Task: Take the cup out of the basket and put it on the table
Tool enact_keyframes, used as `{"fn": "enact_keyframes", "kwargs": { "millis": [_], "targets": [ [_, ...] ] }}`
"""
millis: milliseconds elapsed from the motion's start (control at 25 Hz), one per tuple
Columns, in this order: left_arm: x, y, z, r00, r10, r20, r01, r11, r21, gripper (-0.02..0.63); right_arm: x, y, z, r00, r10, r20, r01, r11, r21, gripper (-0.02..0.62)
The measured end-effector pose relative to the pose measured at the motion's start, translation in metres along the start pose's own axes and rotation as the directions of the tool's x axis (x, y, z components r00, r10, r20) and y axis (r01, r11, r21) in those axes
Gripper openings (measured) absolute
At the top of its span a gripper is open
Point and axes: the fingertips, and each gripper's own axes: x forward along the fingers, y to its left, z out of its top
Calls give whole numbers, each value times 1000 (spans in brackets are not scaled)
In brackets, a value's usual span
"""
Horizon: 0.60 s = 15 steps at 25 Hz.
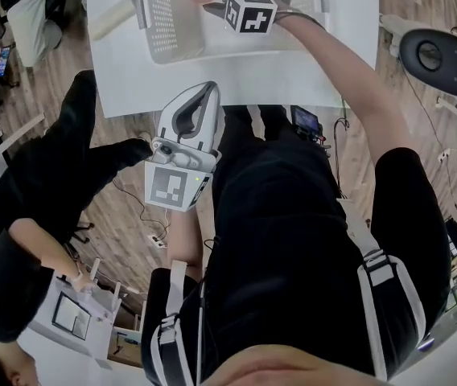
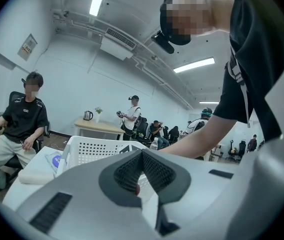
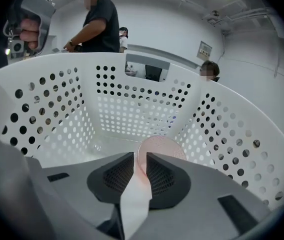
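Cup (image 3: 163, 148) lies on the floor of the basket (image 3: 132, 109), with the right tongs (image 3: 140, 167) narrowly spread astride its wall (no firm pinch, I judge). Left tongs (image 2: 142, 170) are pressed together, empty, short of the worktop (image 1: 293, 75). Grip, lift and set-down remain.

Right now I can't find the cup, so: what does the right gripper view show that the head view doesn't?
Only the right gripper view: the pink cup in the basket, its rim between the right gripper's jaws. Only the head view: that gripper's marker cube and the table under the basket. Both: the basket's perforated wall.
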Motion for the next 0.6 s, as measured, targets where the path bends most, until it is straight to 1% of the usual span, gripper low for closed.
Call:
{"fn": "enact_keyframes", "kwargs": {
  "millis": [160, 360, 600],
  "targets": [
    [-1, -2, 0, 1000, 1, 11, -1, 1000, 1, 20, 1, 4, -2, 1000, 5, -17, -6, 999, -36, 43],
    [-5, 0, 2, 1000, 19, 7, -19, 1000, 2, 20, -3, 6, -2, 1000, 10, -29, -12, 998, -58, 40],
    [-4, -2, 3, 999, 22, 23, -22, 1000, -4, 20, -9, 8, 0, 1000, 11, -13, -12, 999, -48, 40]
  ]
}}
